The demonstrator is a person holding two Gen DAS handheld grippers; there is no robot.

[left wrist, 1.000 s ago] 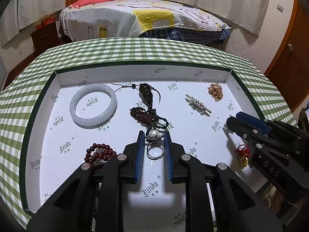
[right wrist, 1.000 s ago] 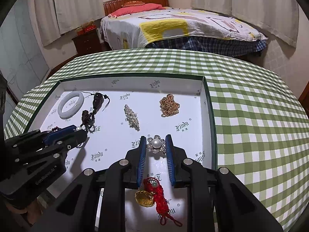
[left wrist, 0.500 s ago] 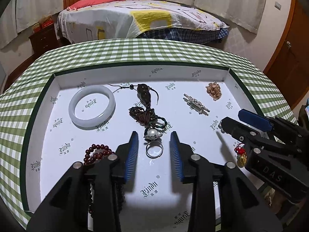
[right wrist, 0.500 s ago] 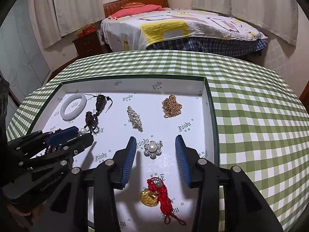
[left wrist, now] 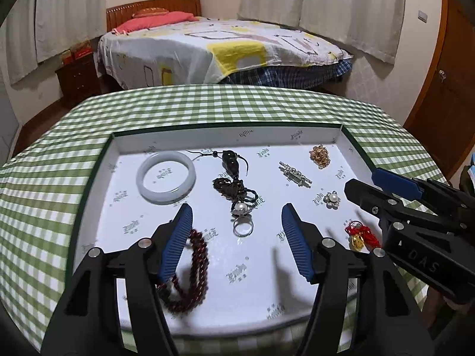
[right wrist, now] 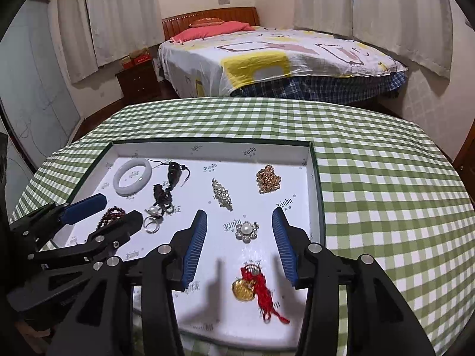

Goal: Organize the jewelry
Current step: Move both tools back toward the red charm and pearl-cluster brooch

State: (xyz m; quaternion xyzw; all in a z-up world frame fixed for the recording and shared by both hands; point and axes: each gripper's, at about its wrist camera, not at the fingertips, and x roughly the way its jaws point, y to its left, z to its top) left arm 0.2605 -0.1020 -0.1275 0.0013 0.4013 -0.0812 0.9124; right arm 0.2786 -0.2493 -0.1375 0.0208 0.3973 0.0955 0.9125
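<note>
Silver ring (left wrist: 242, 227) between opening left gripper (left wrist: 236, 212) jaws, untouched

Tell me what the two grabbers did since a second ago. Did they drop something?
Yes. The left hand-held gripper let go of the pearl ring; the right hand-held gripper let go of the pearl flower brooch. Both jaws are still opening, pads clear, and both pulled up and back. Ring, brooch and the other jewelry stayed put in the tray.
</note>
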